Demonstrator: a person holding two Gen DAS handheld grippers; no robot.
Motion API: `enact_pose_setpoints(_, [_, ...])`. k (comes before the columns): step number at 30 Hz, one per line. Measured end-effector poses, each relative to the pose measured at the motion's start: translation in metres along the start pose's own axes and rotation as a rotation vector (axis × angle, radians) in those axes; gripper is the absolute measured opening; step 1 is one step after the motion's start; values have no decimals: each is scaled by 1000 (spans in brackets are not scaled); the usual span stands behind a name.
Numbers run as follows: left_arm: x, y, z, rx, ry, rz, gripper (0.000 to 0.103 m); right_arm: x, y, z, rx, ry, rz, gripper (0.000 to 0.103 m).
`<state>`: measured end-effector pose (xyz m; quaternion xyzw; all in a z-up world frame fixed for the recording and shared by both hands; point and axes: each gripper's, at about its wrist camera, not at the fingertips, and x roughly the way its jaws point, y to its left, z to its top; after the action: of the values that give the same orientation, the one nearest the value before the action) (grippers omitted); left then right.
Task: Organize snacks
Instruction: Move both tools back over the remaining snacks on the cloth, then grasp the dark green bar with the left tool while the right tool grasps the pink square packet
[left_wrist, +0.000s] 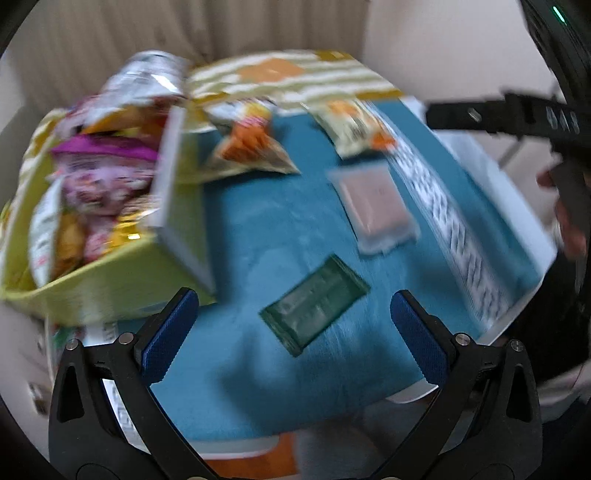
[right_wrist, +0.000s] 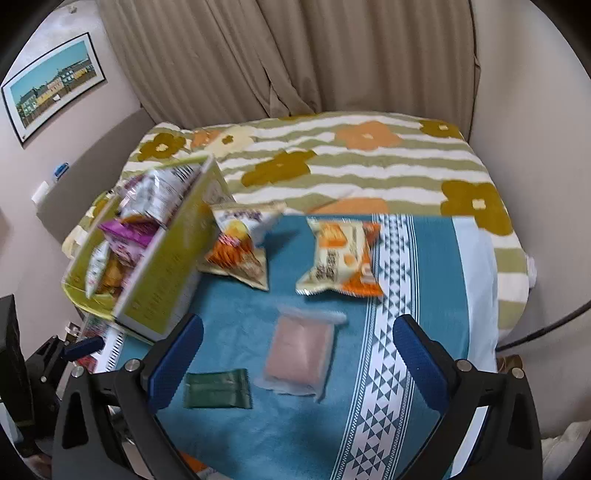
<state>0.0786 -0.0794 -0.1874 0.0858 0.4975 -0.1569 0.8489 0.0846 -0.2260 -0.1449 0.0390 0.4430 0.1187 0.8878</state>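
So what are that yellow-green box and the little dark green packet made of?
The yellow-green box looks like matte printed cardboard: flat stiff walls, pale cut edges. The dark green packet seems a slightly glossy plastic or foil film, with crimped ends; blur leaves it open.

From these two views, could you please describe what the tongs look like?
Both the left tongs and right tongs have black angular frames with silver rivets and textured blue pads on the inner faces. No cables or sleeves show on them.

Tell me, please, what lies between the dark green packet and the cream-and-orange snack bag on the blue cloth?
The pink packet in clear wrap lies between the dark green packet and cream-and-orange snack bag, clearest in the right wrist view.
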Motion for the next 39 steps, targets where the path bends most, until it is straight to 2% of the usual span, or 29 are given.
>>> enact_pose_setpoints(3, [27, -8, -4, 97, 35, -31, 99, 22, -4, -14, 11, 25, -15, 102])
enact_pose_setpoints(4, [39, -9, -6, 130, 53, -43, 95, 31, -4, -19, 17, 39, -24, 102])
enact_pose_setpoints(5, [47, -9, -7, 155, 65, -50, 90, 36, -4, -22, 20, 42, -31, 102])
enact_pose_setpoints(8, [65, -7, -9, 203, 87, -73, 86, 54, -2, -31, 22, 62, -65, 102])
enact_pose_setpoints(10, [72, -6, -10, 231, 95, -96, 84, 64, 0, -36, 28, 69, -82, 102])
enact_pose_setpoints(11, [74, -6, -11, 243, 98, -104, 79, 68, 1, -38, 33, 73, -90, 102])
enact_pose_setpoints(14, [83, -10, -14, 301, 119, -122, 73, 81, 6, -42, 45, 79, -117, 102])
enact_pose_setpoints(21, [79, -17, -15, 374, 112, -177, 58, 96, 11, -43, 65, 84, -153, 102])
enact_pose_setpoints(24, [78, -16, -13, 363, 124, -187, 57, 101, 12, -42, 67, 89, -159, 102])
enact_pose_setpoints(29, [77, -15, -8, 339, 141, -168, 48, 108, 12, -40, 81, 99, -166, 101])
enact_pose_setpoints(39, [72, -13, -5, 238, 153, -125, 47, 122, 19, -42, 62, 120, -172, 85])
